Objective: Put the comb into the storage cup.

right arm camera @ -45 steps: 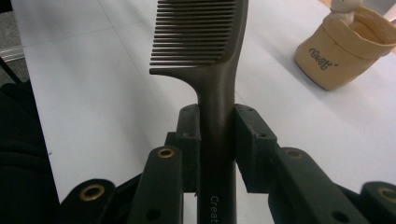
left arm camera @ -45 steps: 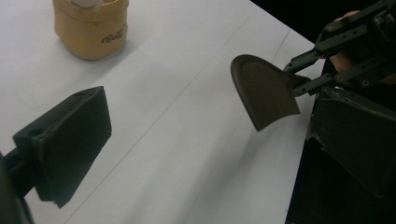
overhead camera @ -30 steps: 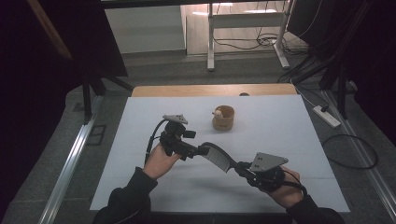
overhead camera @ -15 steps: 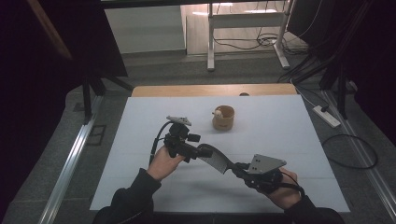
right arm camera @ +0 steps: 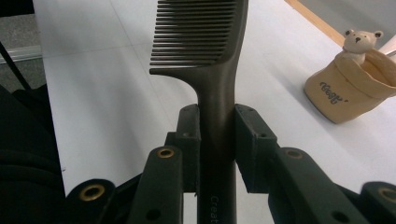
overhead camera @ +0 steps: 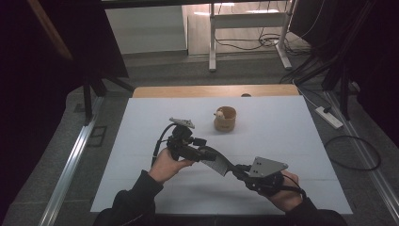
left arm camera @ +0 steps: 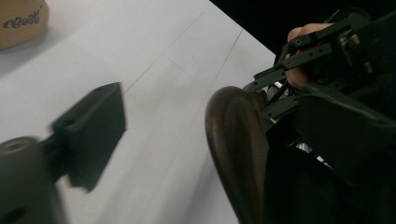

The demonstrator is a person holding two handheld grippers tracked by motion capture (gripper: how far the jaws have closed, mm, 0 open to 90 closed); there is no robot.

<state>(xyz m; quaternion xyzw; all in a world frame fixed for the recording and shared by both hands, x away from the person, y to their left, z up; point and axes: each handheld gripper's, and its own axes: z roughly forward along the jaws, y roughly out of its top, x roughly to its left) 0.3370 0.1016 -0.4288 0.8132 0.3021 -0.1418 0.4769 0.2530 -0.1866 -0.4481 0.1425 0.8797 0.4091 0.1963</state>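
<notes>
The right gripper [right arm camera: 217, 140] clamps the handle of a dark plastic comb [right arm camera: 210, 56]; the left gripper [overhead camera: 207, 154], jaws spread wide, brackets its toothed end.

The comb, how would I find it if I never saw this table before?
Start at the big white table and look at its near edge, where two hands hold black tools. The comb sticks out of the right claw, squeezed by its handle. It is dark and flat with a row of thin teeth, unlike the round tan bear pot farther back.
</notes>
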